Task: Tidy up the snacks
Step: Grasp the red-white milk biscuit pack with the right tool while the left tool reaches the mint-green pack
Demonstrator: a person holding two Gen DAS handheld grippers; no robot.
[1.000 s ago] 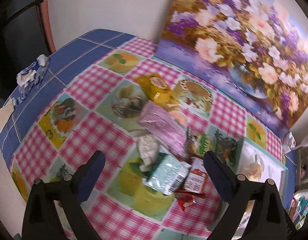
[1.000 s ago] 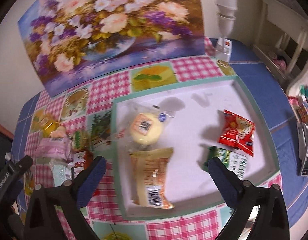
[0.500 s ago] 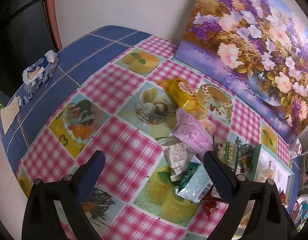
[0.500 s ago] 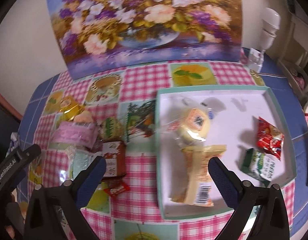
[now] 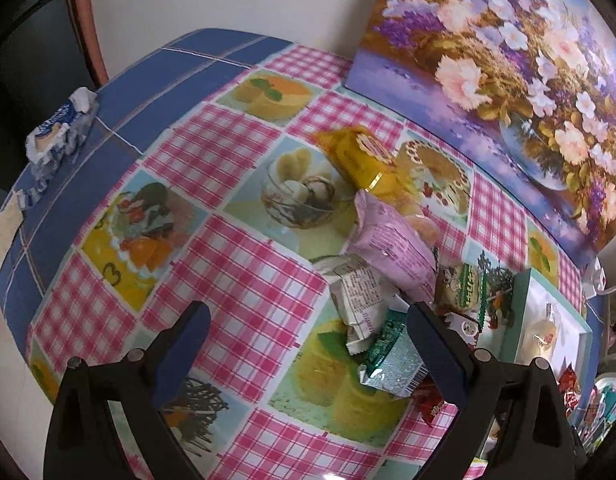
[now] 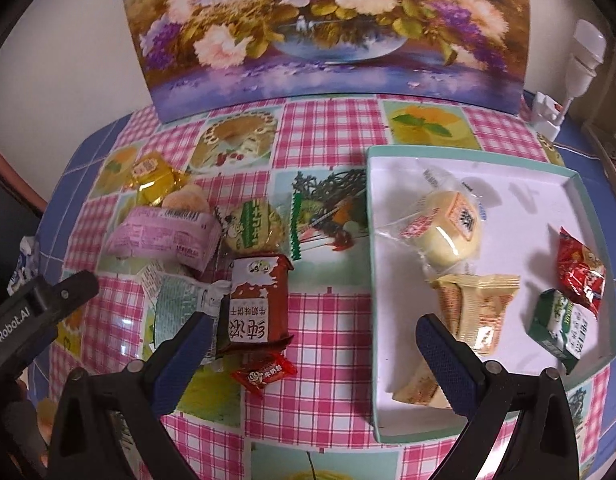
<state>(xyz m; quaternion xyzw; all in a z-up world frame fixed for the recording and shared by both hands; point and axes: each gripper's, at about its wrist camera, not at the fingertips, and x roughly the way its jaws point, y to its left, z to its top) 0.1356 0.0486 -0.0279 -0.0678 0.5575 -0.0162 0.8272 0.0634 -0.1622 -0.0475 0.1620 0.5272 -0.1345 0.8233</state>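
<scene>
- Above the desk [image 6: 328,312], right tool [image 6: 310,334] hangs released and empty, near the brown biscuit pack [image 6: 257,306].
- Left tool [image 5: 308,336] gapes too, beside the snack pile [image 5: 388,264].
- Tray [image 6: 588,184] holds five; next pick probably needs descending, straddling that pack.

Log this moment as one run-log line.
task: organize snacks | left gripper: open, empty | right gripper: open, empty, over tablecloth | tray: four snacks | loose pile incl. brown biscuit packet: outside tray

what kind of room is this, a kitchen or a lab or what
Most likely a home dining or kitchen corner: a checked tablecloth printed with desserts, a flower painting leaning on the wall, and packaged snacks sorted into a shallow tray.
</scene>
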